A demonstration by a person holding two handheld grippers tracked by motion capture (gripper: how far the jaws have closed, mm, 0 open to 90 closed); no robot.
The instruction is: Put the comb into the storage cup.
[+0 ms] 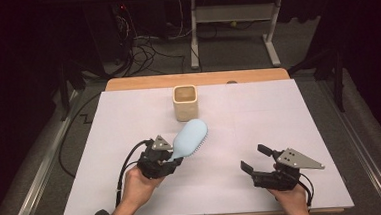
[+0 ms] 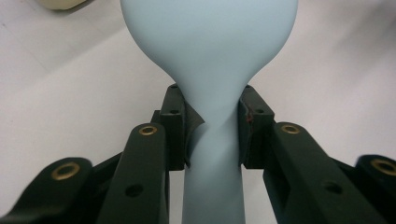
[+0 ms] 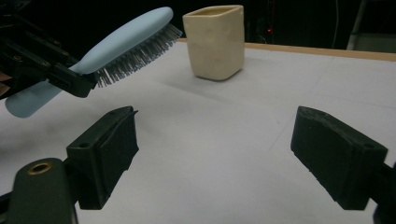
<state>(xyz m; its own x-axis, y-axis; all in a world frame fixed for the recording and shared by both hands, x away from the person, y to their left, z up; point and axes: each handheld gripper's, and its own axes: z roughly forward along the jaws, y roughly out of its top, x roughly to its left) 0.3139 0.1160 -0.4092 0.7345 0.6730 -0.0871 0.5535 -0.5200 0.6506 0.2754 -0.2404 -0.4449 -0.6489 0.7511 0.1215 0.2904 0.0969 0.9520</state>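
A light blue hairbrush (image 1: 190, 137) is held up off the white table, head pointing toward a cream square cup (image 1: 184, 102) at the back middle. My left gripper (image 1: 174, 157) is shut on the brush's neck; in the left gripper view both pads clamp the narrow neck of the hairbrush (image 2: 212, 116). In the right gripper view the hairbrush (image 3: 126, 39) shows its dark bristles facing down and right, near the cup (image 3: 215, 41). My right gripper (image 1: 255, 158) hovers at the front right with its jaws wide open and nothing between them (image 3: 215, 158).
A white sheet (image 1: 279, 112) covers the wooden table, whose bare edge (image 1: 197, 79) shows at the back. Cables and a metal desk frame (image 1: 234, 29) lie on the floor beyond.
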